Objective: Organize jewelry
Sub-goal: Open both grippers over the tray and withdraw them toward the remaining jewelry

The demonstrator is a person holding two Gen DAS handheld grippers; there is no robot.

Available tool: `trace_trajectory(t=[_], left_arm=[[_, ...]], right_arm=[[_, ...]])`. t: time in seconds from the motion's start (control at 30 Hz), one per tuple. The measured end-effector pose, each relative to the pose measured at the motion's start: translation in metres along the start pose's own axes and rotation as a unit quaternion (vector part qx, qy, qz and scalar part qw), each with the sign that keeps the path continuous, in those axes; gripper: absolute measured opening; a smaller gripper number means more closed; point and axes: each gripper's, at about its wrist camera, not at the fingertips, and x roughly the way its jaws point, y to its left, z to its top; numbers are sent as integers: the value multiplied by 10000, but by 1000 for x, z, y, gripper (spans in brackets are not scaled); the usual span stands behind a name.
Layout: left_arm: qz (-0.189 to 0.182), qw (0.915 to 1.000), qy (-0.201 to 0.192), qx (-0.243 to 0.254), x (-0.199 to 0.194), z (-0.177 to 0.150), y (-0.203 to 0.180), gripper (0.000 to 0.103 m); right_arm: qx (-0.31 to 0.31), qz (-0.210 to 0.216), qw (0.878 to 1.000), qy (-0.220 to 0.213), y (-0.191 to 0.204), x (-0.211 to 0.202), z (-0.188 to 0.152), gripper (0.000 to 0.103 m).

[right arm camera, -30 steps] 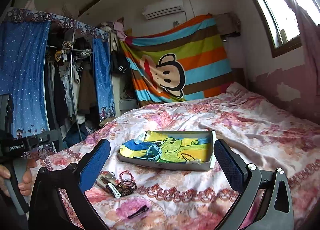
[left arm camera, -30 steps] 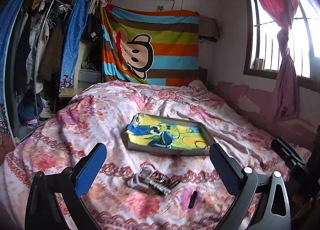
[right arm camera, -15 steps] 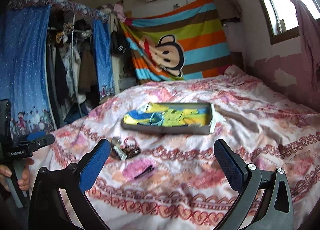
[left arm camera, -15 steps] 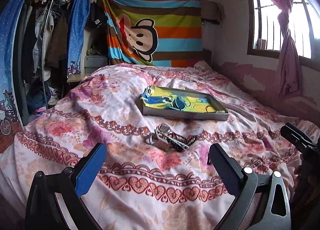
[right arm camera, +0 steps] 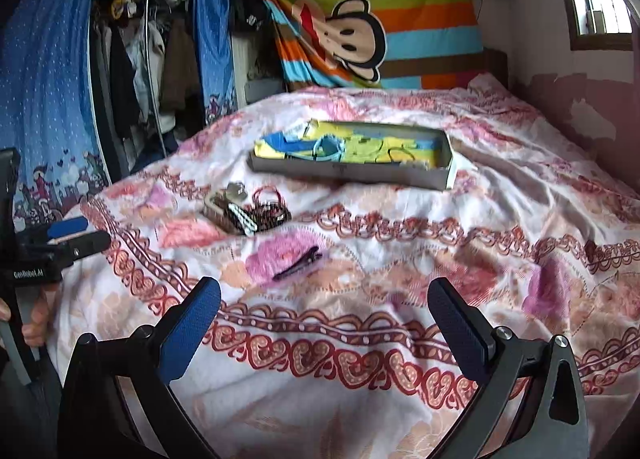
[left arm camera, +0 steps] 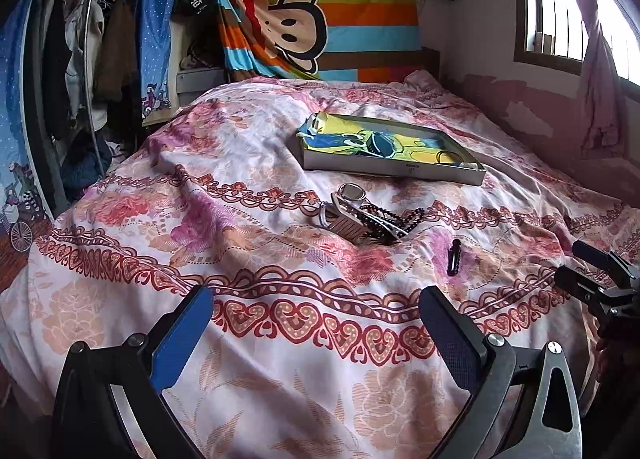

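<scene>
Right now your biggest surface is the bed (left arm camera: 240, 187), covered by a pink floral quilt (right arm camera: 500, 195) that fills most of both wrist views. Behind it hangs a striped monkey blanket (left arm camera: 340, 11) on the wall, with a clothes rack (right arm camera: 132, 51) and blue curtains (right arm camera: 44, 71) off to the left, and a window (left arm camera: 560, 15) with a pink curtain (left arm camera: 600, 91) on the right.

On the quilt, toward the far middle, you have a shallow box (left arm camera: 388, 169) lined with a yellow and blue cartoon cloth (right arm camera: 360, 147); a few small items lie inside it, too small to tell apart. Nearer to you and just in front of the box sits the jewelry pile (left arm camera: 368, 219): dark beaded strands tangled over a small brownish case, with a round silvery piece at its far edge. From the right wrist view the same pile (right arm camera: 248, 211) lies to the left of centre. A black hair clip (left arm camera: 454, 257) lies alone on the quilt, apart from the pile on its near right side, resting on a purple flower print (right arm camera: 288, 255).

Your left gripper (left arm camera: 316, 335) is spread wide with nothing between its blue pads (left arm camera: 180, 339), held above the near edge of the quilt, well short of the pile. Your right gripper (right arm camera: 324, 329) is likewise wide apart and empty, with the clip just beyond its fingers. Your left hand (right arm camera: 34, 319) shows at the edge of the right view, wrapped round the other tool's handle.
</scene>
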Motion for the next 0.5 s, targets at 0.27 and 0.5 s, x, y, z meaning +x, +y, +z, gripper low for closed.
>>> trace_trajectory(t=[0.27, 0.5], left_arm=[[-72, 9998, 157, 38, 11, 11, 2, 103], [-330, 9993, 179, -4, 29, 32, 3, 103]], right_arm=[[-4, 209, 9990, 404, 0, 22, 6, 102], [153, 360, 9974, 603, -12, 44, 16, 102]])
